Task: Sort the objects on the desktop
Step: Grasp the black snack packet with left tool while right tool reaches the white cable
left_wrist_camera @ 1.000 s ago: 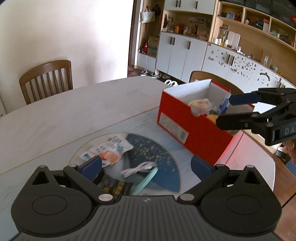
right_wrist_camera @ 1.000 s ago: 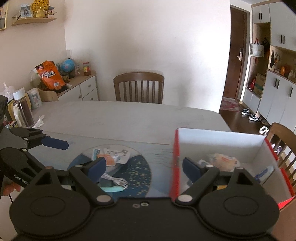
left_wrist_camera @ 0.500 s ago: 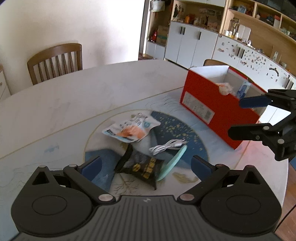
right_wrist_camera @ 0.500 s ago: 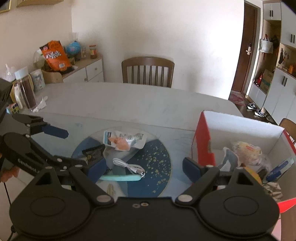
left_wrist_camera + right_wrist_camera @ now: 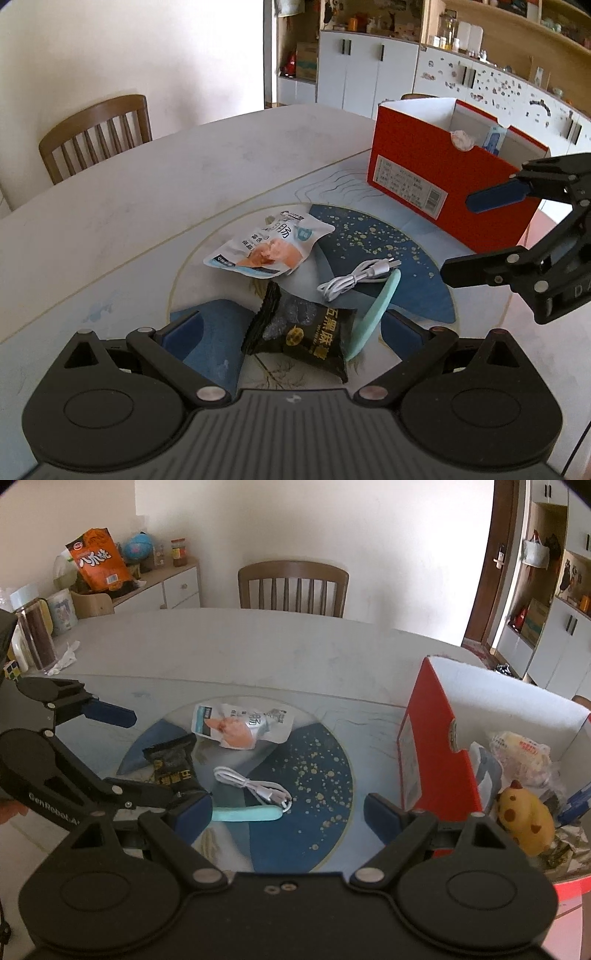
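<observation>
Since the earlier frame, both grippers had drawn back from the red box (image 5: 439,177) toward the loose items on the round mat (image 5: 369,240). The left gripper (image 5: 291,328) stood with fingers wide apart, straddling the black snack packet (image 5: 299,328) without touching it. The right gripper (image 5: 288,808) was likewise spread and held nothing, with the white cable (image 5: 255,786) and the teal strip (image 5: 247,814) lying between its fingers, farther off.

Risks, as judged:
- The teal strip rested against the packet's right edge; closing there could catch both.
- The two grippers sat close together and could collide.
- The pale snack pouch (image 5: 266,247) lay just beyond and could be dragged along.

The box's contents were partly hidden by its near wall. The packet's near end was cut off by the gripper body.
</observation>
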A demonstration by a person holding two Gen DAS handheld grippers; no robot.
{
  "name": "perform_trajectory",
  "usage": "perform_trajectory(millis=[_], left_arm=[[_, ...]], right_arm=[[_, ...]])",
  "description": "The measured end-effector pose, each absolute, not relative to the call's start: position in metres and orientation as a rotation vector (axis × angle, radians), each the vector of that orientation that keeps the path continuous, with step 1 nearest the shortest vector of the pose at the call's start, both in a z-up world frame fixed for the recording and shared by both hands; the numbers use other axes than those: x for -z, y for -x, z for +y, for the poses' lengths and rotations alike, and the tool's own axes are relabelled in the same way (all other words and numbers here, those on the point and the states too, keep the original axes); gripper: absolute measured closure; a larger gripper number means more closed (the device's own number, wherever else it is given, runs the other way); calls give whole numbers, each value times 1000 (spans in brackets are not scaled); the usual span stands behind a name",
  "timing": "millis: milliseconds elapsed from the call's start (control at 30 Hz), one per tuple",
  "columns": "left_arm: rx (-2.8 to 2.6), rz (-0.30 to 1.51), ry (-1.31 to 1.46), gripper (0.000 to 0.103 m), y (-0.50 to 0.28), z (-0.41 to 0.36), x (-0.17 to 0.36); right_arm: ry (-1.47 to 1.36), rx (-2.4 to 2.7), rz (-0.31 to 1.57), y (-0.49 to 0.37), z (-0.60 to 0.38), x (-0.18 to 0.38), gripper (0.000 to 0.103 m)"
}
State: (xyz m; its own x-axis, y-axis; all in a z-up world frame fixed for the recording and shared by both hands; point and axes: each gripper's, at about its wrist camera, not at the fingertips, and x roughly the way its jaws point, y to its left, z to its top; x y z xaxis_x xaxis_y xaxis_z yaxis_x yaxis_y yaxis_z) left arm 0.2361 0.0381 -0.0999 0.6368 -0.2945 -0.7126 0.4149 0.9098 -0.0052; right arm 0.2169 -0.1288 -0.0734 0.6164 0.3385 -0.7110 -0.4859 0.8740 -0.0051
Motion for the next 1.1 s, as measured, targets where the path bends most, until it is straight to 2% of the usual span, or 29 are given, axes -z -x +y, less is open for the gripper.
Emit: perform_trajectory(millis=[767,900,1100], left_arm=[[432,726,-231,1,-244,34,116],[436,732,-220,5,-246,35,118],[450,739,-226,14,-247,35,122]], right_arm=[[132,-464,873,-257,-103,108,17],[127,-455,890,-262,-102,114,19],[130,-456,918,-265,-101,120,29]])
